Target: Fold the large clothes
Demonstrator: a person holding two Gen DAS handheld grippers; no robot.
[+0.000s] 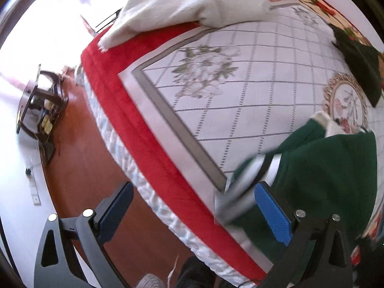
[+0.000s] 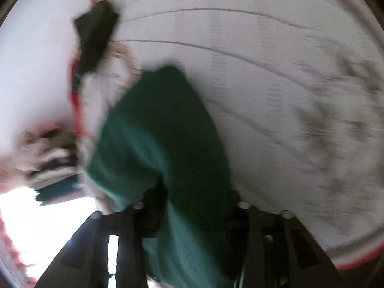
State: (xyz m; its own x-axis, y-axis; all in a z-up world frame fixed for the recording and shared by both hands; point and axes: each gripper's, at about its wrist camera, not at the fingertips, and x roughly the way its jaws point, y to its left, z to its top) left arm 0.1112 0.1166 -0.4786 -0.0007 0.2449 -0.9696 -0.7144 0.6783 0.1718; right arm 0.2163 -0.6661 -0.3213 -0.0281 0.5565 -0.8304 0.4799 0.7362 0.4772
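A dark green garment (image 1: pixel 336 168) with a white collar and a striped hem lies on the white checked bedspread (image 1: pixel 240 96) near the bed's corner. My left gripper (image 1: pixel 194 208) hangs open above the red border; its right blue pad (image 1: pixel 271 213) is beside the blurred striped hem, and nothing is between the pads. In the blurred right wrist view the green garment (image 2: pixel 163 144) runs up from between the dark fingers (image 2: pixel 148 218) of my right gripper (image 2: pixel 194 216), which is shut on a thick bunch of it.
A cream garment (image 1: pixel 192 7) lies at the bed's far edge and a dark cloth (image 1: pixel 360 67) at the right. Beside the bed is wooden floor (image 1: pixel 84 156) with a dark wooden stand (image 1: pixel 40 100). A dark cloth (image 2: pixel 96 36) and stacked fabrics (image 2: pixel 55 165) show blurred.
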